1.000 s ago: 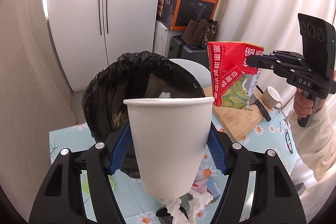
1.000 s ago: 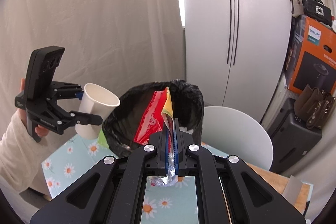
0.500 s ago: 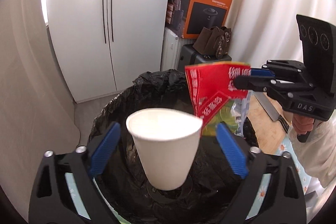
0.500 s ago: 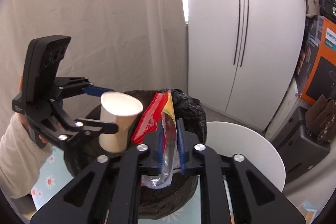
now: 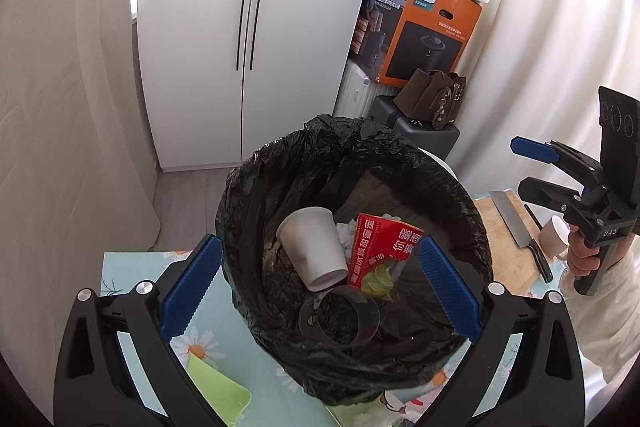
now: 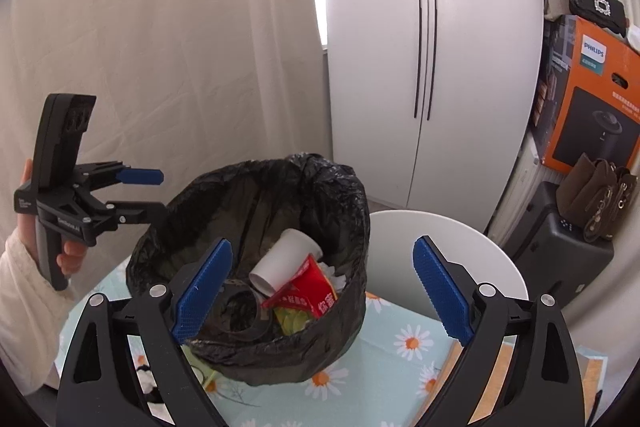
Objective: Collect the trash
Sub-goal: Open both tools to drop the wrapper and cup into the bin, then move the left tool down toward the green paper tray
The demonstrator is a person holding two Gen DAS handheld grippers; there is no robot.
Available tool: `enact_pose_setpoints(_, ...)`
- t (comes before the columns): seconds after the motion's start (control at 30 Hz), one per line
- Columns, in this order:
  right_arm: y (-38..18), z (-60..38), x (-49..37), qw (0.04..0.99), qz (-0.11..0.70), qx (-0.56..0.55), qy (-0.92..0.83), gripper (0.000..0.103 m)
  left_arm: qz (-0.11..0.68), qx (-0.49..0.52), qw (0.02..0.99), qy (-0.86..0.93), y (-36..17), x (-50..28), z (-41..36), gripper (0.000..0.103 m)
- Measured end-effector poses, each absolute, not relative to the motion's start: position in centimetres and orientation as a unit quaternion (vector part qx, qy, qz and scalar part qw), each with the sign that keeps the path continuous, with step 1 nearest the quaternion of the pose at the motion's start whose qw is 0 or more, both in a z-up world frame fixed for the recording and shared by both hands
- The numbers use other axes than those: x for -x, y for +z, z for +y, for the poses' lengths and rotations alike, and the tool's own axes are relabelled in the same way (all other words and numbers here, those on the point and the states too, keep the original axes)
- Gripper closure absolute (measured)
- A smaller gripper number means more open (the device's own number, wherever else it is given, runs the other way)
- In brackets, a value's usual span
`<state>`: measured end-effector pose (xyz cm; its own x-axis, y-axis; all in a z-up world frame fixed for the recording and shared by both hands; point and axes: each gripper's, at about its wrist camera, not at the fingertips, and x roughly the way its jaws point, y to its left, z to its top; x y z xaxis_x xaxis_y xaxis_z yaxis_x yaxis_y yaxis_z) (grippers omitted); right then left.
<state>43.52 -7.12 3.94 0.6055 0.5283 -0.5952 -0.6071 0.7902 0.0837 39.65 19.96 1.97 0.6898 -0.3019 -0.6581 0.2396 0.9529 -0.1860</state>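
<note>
A bin lined with a black bag (image 5: 248,195) (image 6: 352,195) stands on the table. Inside it lie a white paper cup (image 5: 316,251) (image 6: 280,263) on its side, a red snack wrapper (image 5: 380,247) (image 6: 308,291) and a dark clear plastic cup (image 5: 344,319). My left gripper (image 5: 318,243) (image 6: 160,193) hangs open over the bin's near rim with nothing between its pads. My right gripper (image 6: 324,243) (image 5: 520,166) is beside the bin; its jaws are opening and hold nothing.
The table wears a daisy-print cloth (image 6: 400,343). A cutting board with a knife (image 5: 512,223) and a brown paper cup (image 5: 554,239) lie right of the bin. A white chair (image 6: 448,239) stands behind the table. A green scrap (image 5: 216,387) lies by the bin.
The left gripper opened and the white cup fell into the bin. The right gripper opened and the red wrapper dropped in beside the cup. Both grippers moved over the bin and lower.
</note>
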Motion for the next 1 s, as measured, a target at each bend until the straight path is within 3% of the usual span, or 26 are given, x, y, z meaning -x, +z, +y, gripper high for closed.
enact_pose_setpoints(0.4,3.8,-6.4,-36.3,0.873,0.338,0.088,0.34,0.014,0.368,0.03,0.922,-0.115,3.8,-32.1,20.7,0.006)
enact_pose_setpoints(1.0,-0.3,-7.5,-29.0,0.851,0.381,0.108,0.346,0.014,0.406,0.071,0.91,-0.045,-0.2,-23.7,22.0,0.006)
